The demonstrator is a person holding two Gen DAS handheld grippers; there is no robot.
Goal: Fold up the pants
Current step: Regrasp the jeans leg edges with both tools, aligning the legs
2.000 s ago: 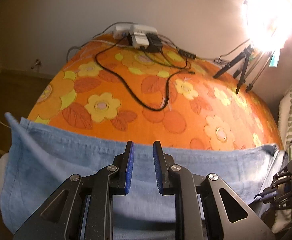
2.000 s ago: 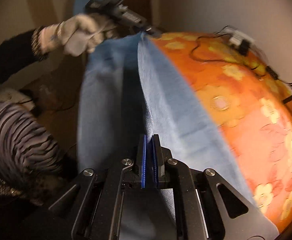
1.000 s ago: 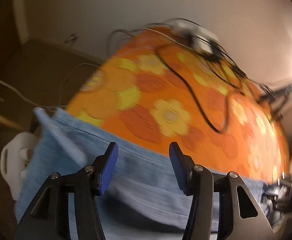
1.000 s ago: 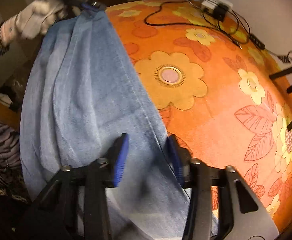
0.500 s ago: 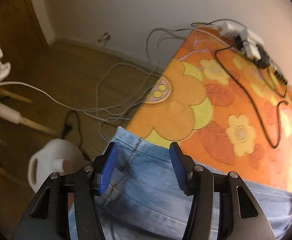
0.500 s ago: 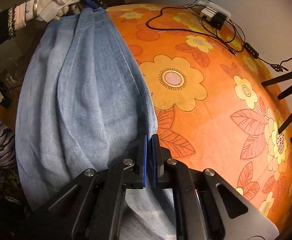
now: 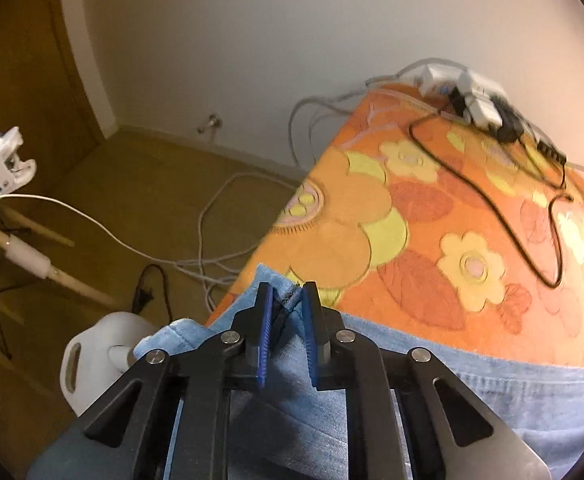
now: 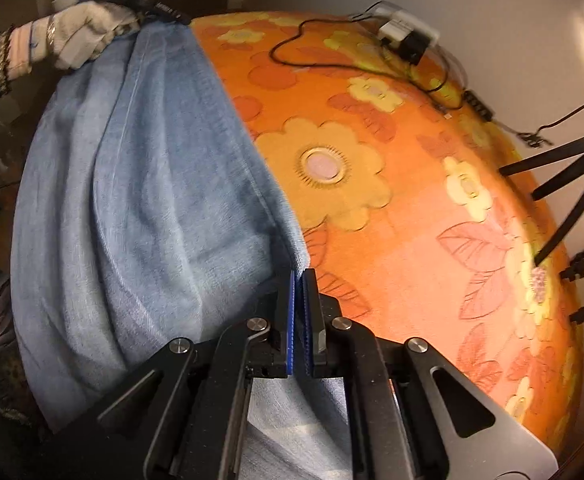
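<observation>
One big table (image 8: 432,216) fills most of both views, covered in a soft orange cloth with round yellow flowers and red leaves. The pants (image 8: 140,184) come next: pale blue denim, soft and wrinkly, with a stitched seam running along the edge. They lie along the near side of the table and hang over it. The right gripper (image 8: 302,280) is black metal with blue ridged pads, and its jaws are squeezed tight on a fold of the denim edge. The left gripper (image 7: 287,295) looks the same; its jaws have just been closing, and they now pinch the corner of the pants at the table's end, with a small gap left between the pads. A hand in a white glove (image 8: 80,32) holds it. A white plastic jug (image 7: 92,364) sits on the brown floor. A black cord (image 7: 492,208) curls on the cloth near white plugs (image 7: 476,100). No writing can be read.
</observation>
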